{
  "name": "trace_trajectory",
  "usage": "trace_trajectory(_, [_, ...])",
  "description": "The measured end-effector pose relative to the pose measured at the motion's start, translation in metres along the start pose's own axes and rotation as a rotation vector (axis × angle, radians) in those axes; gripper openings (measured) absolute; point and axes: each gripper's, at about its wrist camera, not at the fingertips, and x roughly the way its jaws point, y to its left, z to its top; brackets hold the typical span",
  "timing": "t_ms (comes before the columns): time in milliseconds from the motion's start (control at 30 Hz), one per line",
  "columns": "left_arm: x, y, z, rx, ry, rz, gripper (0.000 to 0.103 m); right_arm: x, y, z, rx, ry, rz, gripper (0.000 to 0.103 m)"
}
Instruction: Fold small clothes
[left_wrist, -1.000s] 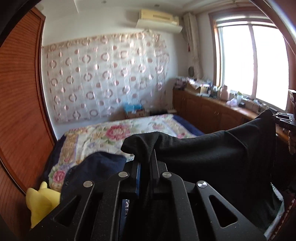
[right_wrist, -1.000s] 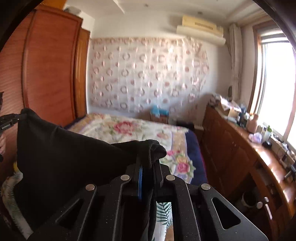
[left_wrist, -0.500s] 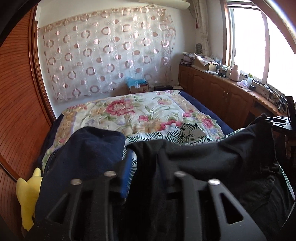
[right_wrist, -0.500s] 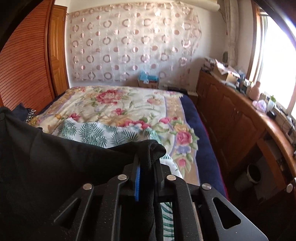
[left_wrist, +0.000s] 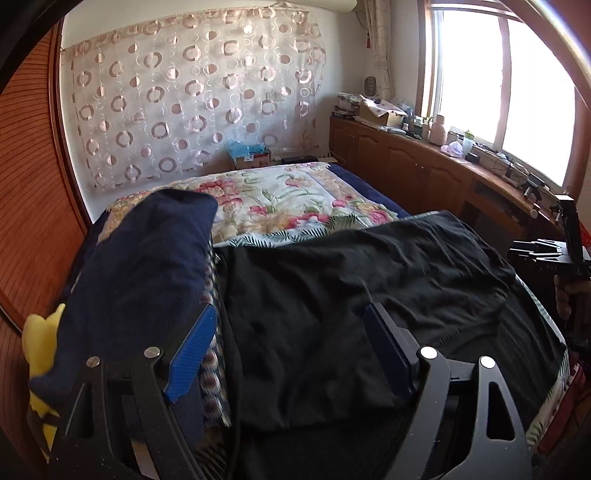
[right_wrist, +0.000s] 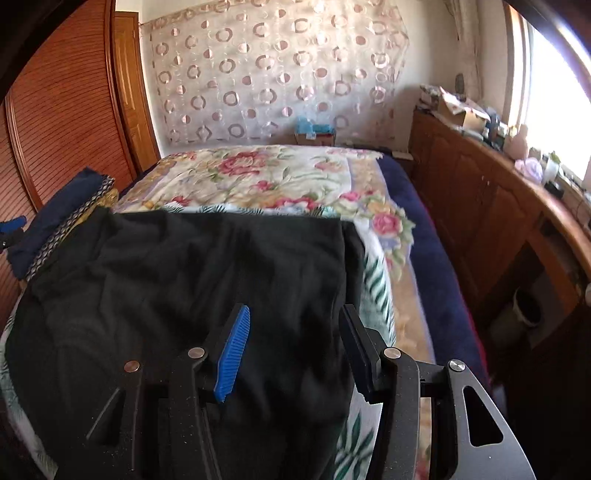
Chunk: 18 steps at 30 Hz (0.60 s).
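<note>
You have open floral bedspread (right_wrist: 266, 177) beyond black garment (left_wrist: 351, 280). Navy pile (left_wrist: 147, 266) crowds your left side, yellow toy (left_wrist: 38, 343) beside it. Cabinets (right_wrist: 480, 206) wall your right; wardrobe (right_wrist: 62, 122) hems left

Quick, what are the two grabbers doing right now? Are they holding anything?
Left gripper: open, holding nothing, above the black garment.
Right gripper: open, holding nothing, over the same garment lying on the bed.
</note>
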Motion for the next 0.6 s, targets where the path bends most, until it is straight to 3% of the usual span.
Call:
trace_trajectory(233, [0.001, -0.011, -0.049, 0.012, 0.075, -0.001, 0.083, -0.004, -0.002, -0.021, 0.039, 0.07, 0.048, 0.052])
trace_trajectory(600, [0.022, -0.009, -0.081, -0.039, 0.157, -0.013, 0.083, 0.007, -0.009, 0.004, 0.051, 0.108, 0.004, 0.052])
